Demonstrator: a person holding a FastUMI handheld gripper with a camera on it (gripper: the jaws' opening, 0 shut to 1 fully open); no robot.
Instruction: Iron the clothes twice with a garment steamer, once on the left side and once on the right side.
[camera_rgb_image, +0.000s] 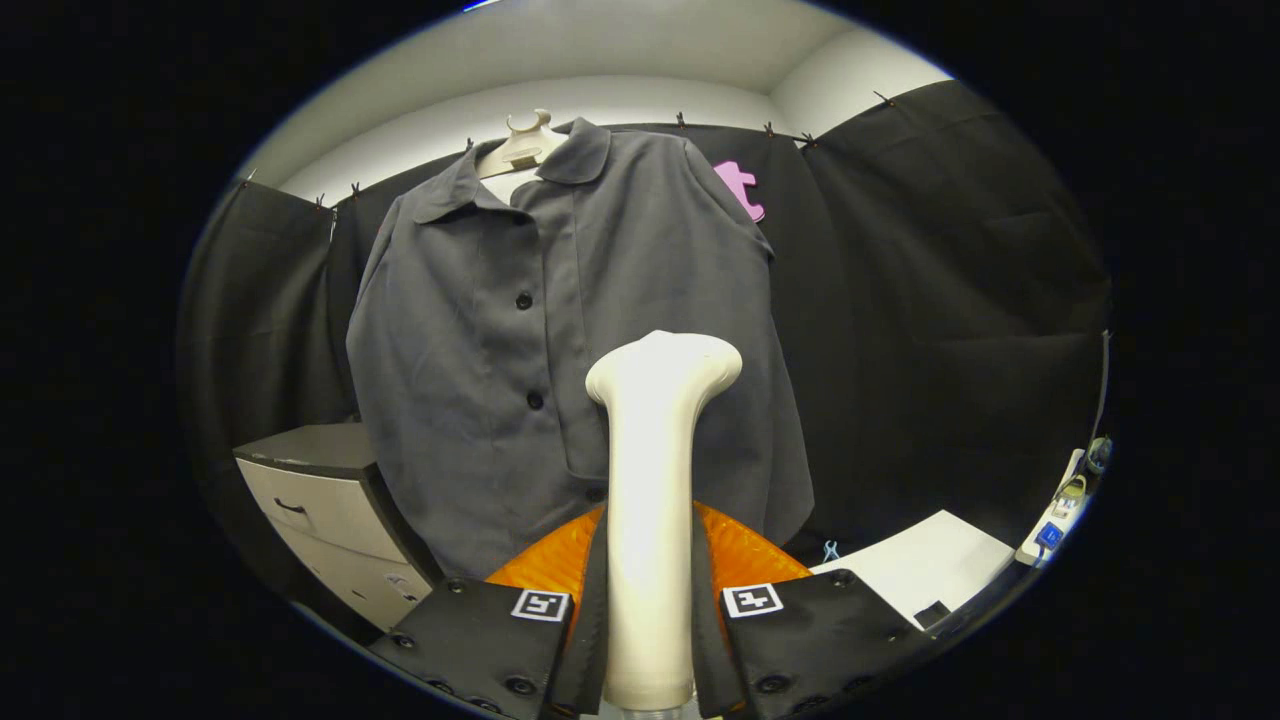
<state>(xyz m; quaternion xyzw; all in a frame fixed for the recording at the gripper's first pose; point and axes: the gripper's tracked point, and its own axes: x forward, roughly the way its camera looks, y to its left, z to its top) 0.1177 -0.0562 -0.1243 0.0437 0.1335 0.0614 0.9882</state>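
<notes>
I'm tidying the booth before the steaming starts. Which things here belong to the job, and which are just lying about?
For the job: garment steamer, clamped in the tool; grey shirt on its hanger.

Lying about: drawer cabinet, white board, power strip.

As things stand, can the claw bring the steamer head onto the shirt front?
Probably yes. The claw is shut on the steamer, whose head points at the gray shirt hanging beyond it, with nothing between them.

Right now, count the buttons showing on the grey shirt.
2 clear: one on the placket at chest height, one lower. A third dark spot at the hem beside the garment steamer is uncertain; that steamer, held in the tool, may hide more on the grey shirt.
</notes>
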